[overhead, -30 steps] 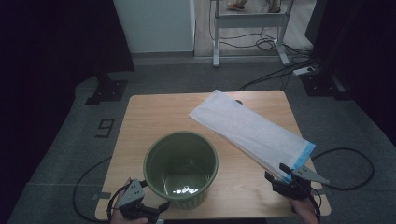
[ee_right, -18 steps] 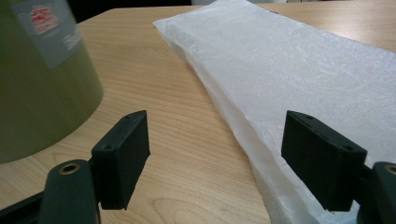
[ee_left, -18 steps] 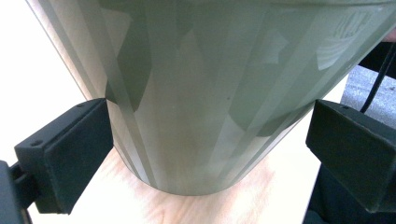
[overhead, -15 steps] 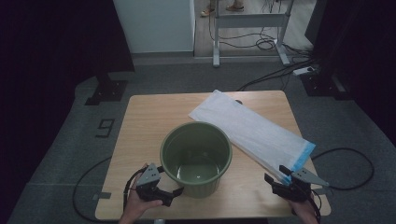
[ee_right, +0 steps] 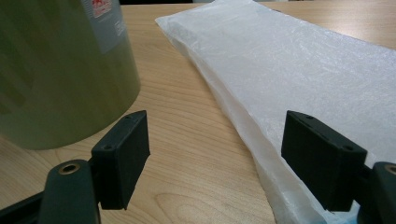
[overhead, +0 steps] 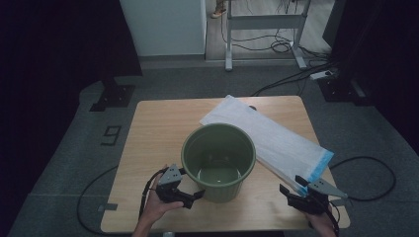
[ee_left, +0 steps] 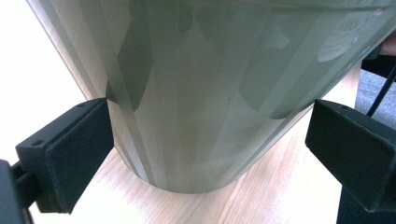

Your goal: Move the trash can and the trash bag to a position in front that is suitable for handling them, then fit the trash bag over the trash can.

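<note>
A green plastic bucket [overhead: 225, 191] stands upright near the front middle of the wooden table [overhead: 153, 133]. My left gripper [overhead: 191, 183] is open at its lower left side; in the left gripper view the bucket's base [ee_left: 201, 93] sits between the jaws, with the left jaw against the wall and the right jaw apart from it. A long white folded plastic bag [overhead: 276, 138] with a blue end lies diagonally to the right of the bucket. My right gripper [overhead: 292, 185] is open just in front of the bag's near end [ee_right: 299, 70], holding nothing, with the bucket [ee_right: 56, 70] at its left.
Bare table shows to the left of and behind the bucket. Beyond the table are a dark floor with cables [overhead: 276, 47], a metal frame [overhead: 262, 22] and a black stand base [overhead: 113, 94].
The bucket has slid right and away from the front left toward the table's middle. My left gripper has moved with it at its base. The right gripper has barely moved.
</note>
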The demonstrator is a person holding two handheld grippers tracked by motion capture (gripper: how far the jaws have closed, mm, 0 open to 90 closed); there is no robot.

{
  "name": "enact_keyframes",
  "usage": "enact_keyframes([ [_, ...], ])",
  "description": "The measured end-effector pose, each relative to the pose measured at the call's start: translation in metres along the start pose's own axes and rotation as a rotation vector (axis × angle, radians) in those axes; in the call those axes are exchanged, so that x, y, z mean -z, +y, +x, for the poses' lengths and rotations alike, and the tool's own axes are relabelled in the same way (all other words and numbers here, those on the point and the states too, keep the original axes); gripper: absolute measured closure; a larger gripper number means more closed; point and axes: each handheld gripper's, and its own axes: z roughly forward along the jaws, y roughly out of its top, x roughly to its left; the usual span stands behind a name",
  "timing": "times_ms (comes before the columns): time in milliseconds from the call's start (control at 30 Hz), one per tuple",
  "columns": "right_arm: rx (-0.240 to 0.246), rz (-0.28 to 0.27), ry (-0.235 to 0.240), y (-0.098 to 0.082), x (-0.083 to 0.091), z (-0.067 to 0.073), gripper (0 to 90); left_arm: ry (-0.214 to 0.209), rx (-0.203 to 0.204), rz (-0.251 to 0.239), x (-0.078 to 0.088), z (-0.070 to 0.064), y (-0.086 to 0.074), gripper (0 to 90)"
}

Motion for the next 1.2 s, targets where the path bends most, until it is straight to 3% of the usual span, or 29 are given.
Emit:
enact_keyframes([
  [200,0.0,-0.001,-0.002,0.0,0.0,0.0,22.8,0.008,0.006,-0.006,-0.004,-0.001,0.002,1.5],
  [333,-0.001,-0.004,-0.005,0.0,0.001,0.0,22.8,0.043,0.003,-0.01,0.005,-0.002,-0.001,2.4],
  [533,0.015,-0.005,-0.016,0.001,0.0,0.003,22.8,0.107,0.047,-0.017,0.028,0.003,-0.023,2.3],
  [700,0.054,0.001,-0.021,0.004,-0.003,0.009,22.4,0.129,0.076,-0.016,0.039,0.008,-0.038,2.3],
  [933,0.085,0.026,-0.048,0.007,-0.011,0.014,22.1,0.149,0.085,-0.024,0.051,0.01,-0.046,2.2],
  [1067,0.107,0.071,-0.097,0.021,-0.031,0.016,22.6,0.159,0.103,-0.035,0.056,0.013,-0.054,2.3],
  [1200,0.121,0.138,-0.09,0.039,-0.062,0.014,25.1,0.161,0.112,-0.017,0.054,0.015,-0.063,2.4],
])
